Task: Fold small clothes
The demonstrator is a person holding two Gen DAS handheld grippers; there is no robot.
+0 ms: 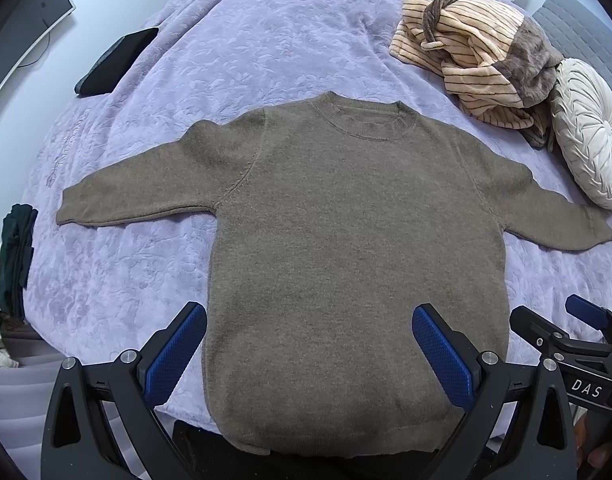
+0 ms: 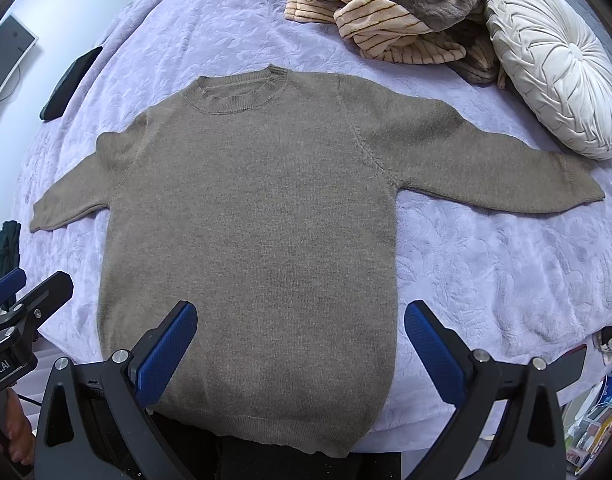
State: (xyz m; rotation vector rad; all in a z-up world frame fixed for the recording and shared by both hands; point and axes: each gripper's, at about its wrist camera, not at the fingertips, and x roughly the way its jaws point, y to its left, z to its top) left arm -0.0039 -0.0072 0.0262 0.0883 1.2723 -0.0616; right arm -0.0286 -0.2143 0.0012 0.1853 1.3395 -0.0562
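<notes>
The sweater [image 1: 346, 240] is spread flat on the bed [image 1: 265, 40]; the left gripper [image 1: 310, 352] and right gripper [image 2: 301, 344] are held apart above its hem, gripping nothing.

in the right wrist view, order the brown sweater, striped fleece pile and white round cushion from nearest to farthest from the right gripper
From the right gripper:
1. brown sweater, spread flat, its lower part right between the open fingers
2. white round cushion, far right
3. striped fleece pile, top centre-right, beyond the collar

The last two are nearly level; their order is uncertain.

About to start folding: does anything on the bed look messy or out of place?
The brown knit sweater lies flat, sleeves spread. Only the striped peach-and-brown fleece garment is crumpled in a heap against the round white pleated cushion.
</notes>
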